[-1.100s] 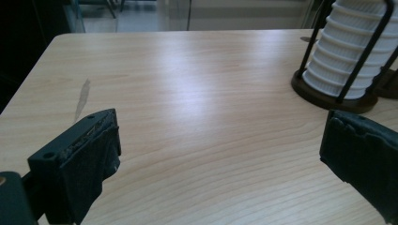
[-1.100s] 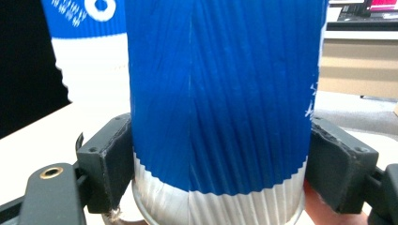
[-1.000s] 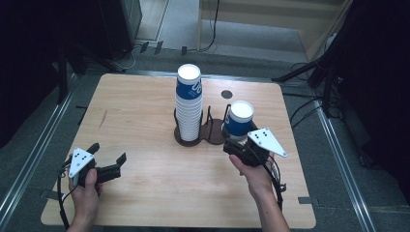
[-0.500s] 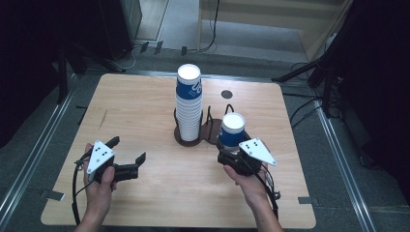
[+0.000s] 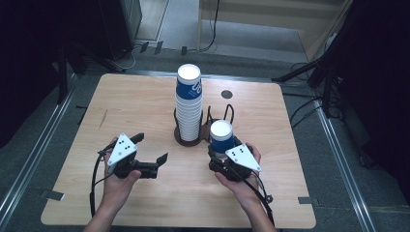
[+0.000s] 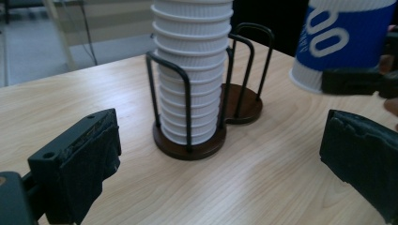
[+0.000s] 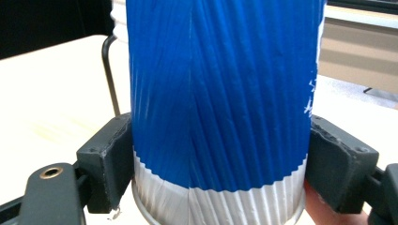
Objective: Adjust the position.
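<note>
Left tongs (image 5: 151, 148) agape, right tongs (image 5: 218, 155) clamped

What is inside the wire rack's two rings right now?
The near ring of the wire rack holds the cup stack. The far ring shows only bare dark base. The stack covers its own ring's floor, so nothing beneath it is visible.

Your held cup (image 7: 220, 108) is ribbed blue over a white base; the stacked cups (image 5: 188, 108) look white, top one blue. Holder (image 6: 190, 143) is black wire on what seems dark brown.
</note>
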